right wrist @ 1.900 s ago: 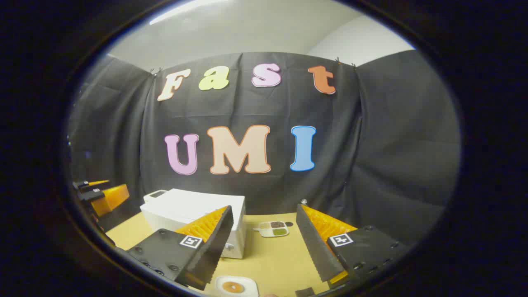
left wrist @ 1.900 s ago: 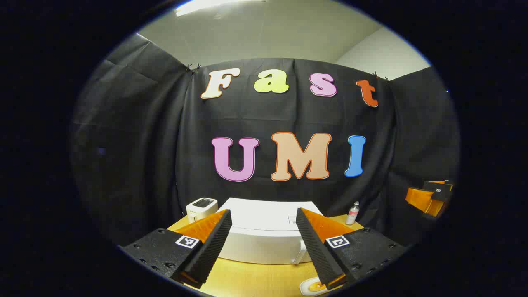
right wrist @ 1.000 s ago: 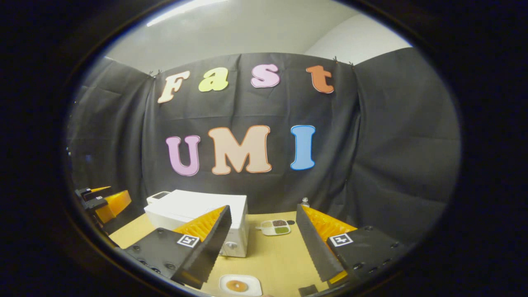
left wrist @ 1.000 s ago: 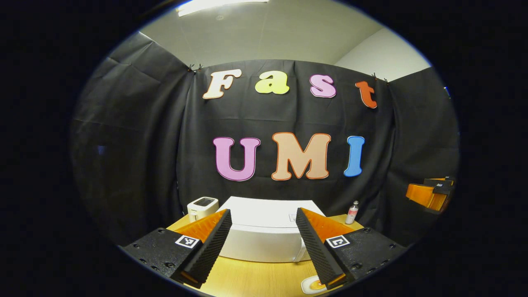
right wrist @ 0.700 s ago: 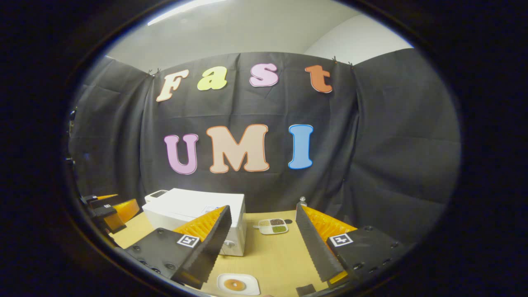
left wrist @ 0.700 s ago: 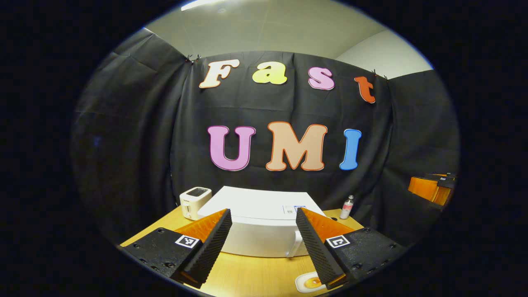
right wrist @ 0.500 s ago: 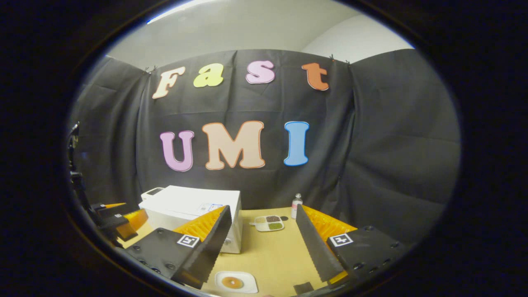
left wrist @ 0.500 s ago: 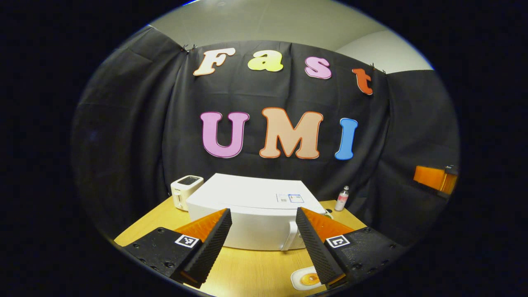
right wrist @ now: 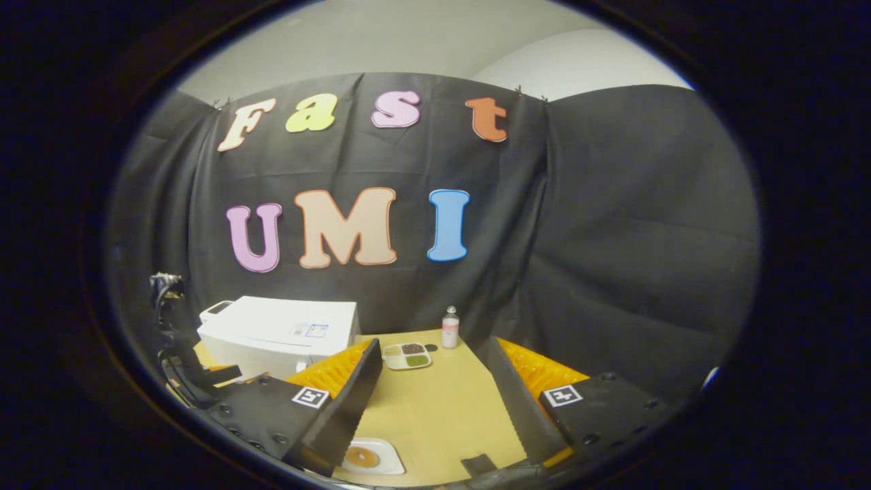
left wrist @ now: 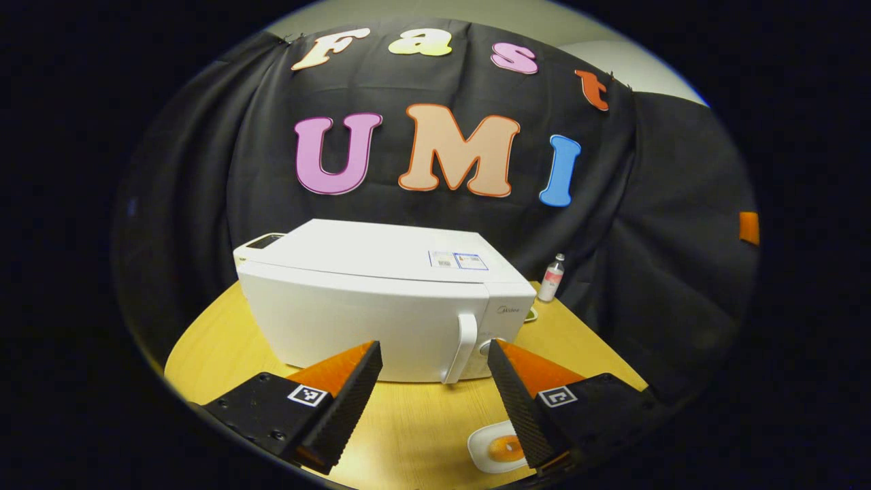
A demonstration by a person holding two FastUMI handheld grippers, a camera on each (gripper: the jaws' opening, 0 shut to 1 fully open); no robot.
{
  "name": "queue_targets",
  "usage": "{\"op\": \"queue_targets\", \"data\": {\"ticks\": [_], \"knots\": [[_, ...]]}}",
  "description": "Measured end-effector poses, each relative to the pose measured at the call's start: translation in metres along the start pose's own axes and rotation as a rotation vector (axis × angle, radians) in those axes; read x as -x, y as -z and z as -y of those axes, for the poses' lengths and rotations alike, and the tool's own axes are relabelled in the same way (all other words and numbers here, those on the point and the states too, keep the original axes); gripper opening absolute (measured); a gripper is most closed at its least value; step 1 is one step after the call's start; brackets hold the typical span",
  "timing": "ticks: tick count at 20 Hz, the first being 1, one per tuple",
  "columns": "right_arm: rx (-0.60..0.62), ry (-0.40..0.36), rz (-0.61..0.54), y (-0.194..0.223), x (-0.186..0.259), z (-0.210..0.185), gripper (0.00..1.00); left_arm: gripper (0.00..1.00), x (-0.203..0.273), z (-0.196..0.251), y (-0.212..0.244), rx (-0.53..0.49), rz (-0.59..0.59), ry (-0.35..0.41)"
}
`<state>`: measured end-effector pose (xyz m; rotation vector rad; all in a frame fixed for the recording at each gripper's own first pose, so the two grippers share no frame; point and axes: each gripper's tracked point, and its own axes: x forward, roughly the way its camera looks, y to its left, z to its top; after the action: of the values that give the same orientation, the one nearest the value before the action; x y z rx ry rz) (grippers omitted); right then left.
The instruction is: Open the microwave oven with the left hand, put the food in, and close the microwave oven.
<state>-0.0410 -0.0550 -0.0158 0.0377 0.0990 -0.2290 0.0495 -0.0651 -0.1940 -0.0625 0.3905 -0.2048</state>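
Observation:
A white microwave oven [left wrist: 381,299] stands on the wooden table [left wrist: 218,340] with its door closed and a vertical handle [left wrist: 460,347] at the door's right edge. My left gripper [left wrist: 435,354] is open just in front of the door, close to the handle, with nothing between its fingers. A white plate with a round brown piece of food [left wrist: 500,449] lies on the table low and to the right. In the right gripper view the microwave oven [right wrist: 279,333] sits at the left and the plate of food [right wrist: 367,457] lies between the fingers of my open right gripper [right wrist: 432,354].
A small bottle [left wrist: 552,278] stands behind the microwave's right side, also seen as the bottle [right wrist: 450,327] at the table's back. A divided dish of seasonings [right wrist: 407,356] lies near it. A toaster [left wrist: 258,241] peeks out behind the microwave's left corner.
The left gripper has dropped and moved in toward the microwave, whose door and handle now loom large. The right gripper has swung rightward and tilted down a little; both stay open.

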Motion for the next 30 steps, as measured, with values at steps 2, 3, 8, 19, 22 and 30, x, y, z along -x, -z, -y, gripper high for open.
{"op": "queue_targets", "data": {"ticks": [2, 3, 8, 19, 22, 30], "knots": [[-0.010, 0.009, -0.016, 0.004, 0.000, 0.002, 0.96, 0.96, -0.016, 0.004, 0.016, -0.005, -0.035, 0.006], [-0.015, 0.007, -0.025, 0.006, -0.001, 0.001, 0.96, 0.96, -0.023, 0.004, 0.024, -0.006, -0.051, 0.010], [-0.036, -0.002, -0.050, 0.010, -0.009, -0.006, 0.98, 0.95, -0.059, 0.013, 0.055, -0.038, -0.097, 0.035], [-0.030, -0.014, -0.106, 0.026, -0.020, -0.012, 0.98, 0.79, -0.115, 0.022, 0.096, -0.061, -0.151, 0.026], [-0.019, -0.013, -0.116, 0.030, -0.023, -0.011, 0.97, 0.61, -0.122, 0.021, 0.094, -0.078, -0.142, 0.013], [-0.019, -0.032, -0.154, 0.045, -0.029, -0.010, 0.98, 0.23, -0.129, 0.020, 0.092, -0.106, -0.130, -0.019]]}}
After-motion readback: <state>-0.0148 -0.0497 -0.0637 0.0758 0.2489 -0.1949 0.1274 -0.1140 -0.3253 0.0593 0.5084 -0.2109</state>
